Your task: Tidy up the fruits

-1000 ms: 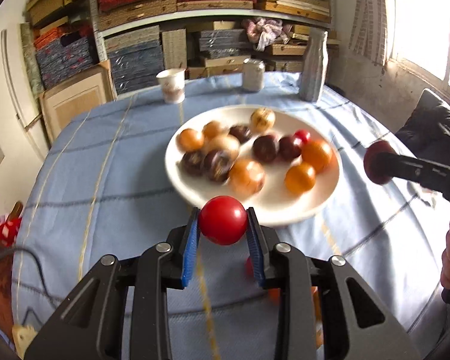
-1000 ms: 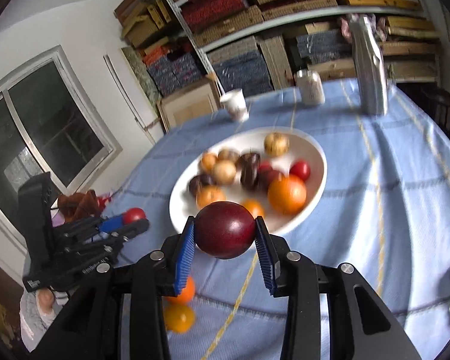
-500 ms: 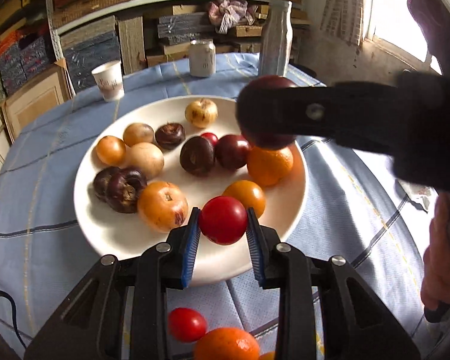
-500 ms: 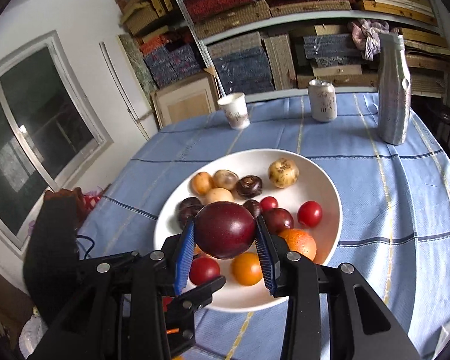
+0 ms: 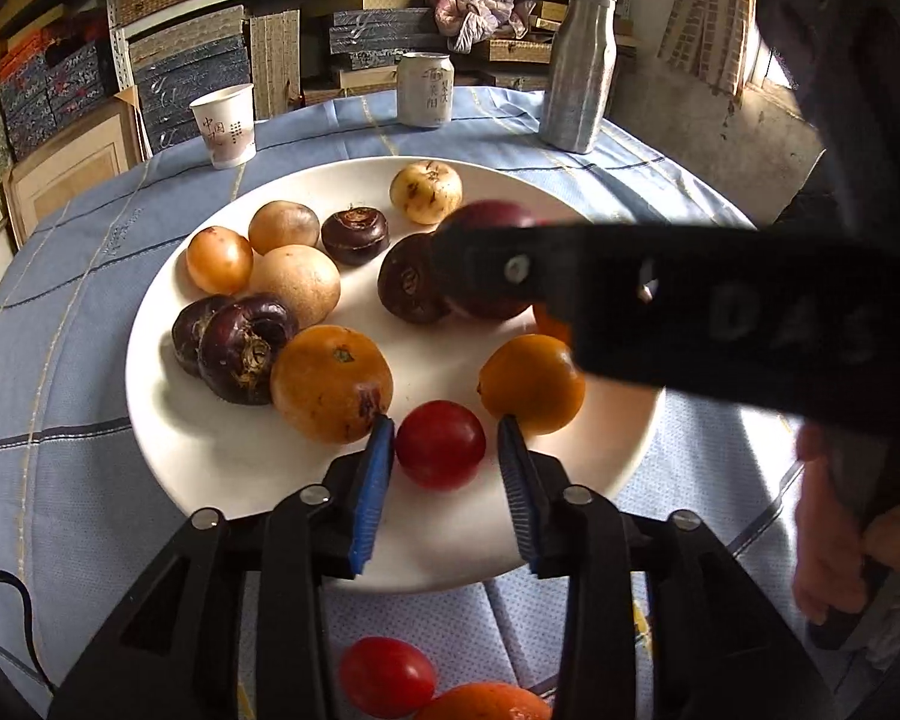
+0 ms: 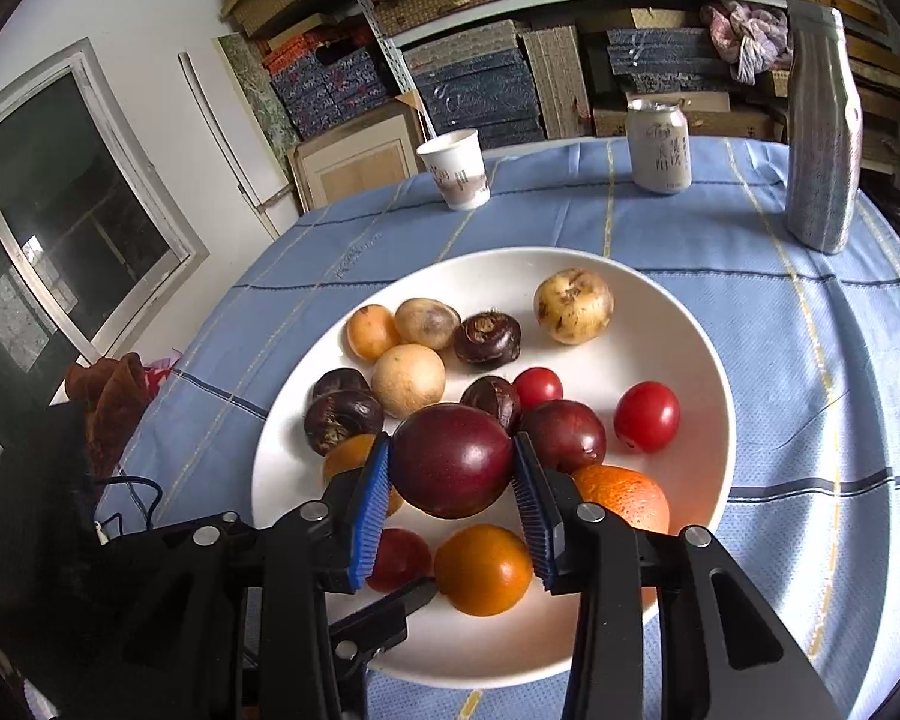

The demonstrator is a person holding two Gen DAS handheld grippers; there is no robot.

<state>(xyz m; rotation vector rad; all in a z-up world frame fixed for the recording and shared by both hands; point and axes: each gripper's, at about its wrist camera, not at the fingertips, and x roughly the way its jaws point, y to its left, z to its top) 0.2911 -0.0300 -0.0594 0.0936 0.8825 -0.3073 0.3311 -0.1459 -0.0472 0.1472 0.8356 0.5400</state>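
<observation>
A round white ceramic plate point(image 6: 699, 330) sits on the tabletop's light blue cloth point(image 6: 810, 420), crossed by navy and yellow stripes.

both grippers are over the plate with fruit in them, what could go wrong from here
The left gripper is opening around the red tomato, which may roll into the orange fruit or off the white plate. The right gripper, opening too, could drop its dark plum onto crowded fruit.

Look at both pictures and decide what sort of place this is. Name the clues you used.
Probably a storeroom or back room in a home or small shop. Shelves of stacked flat patterned boxes fill the wall behind a round table with a blue checked tablecloth, which holds a white plate of fruit and a white paper cup.
</observation>
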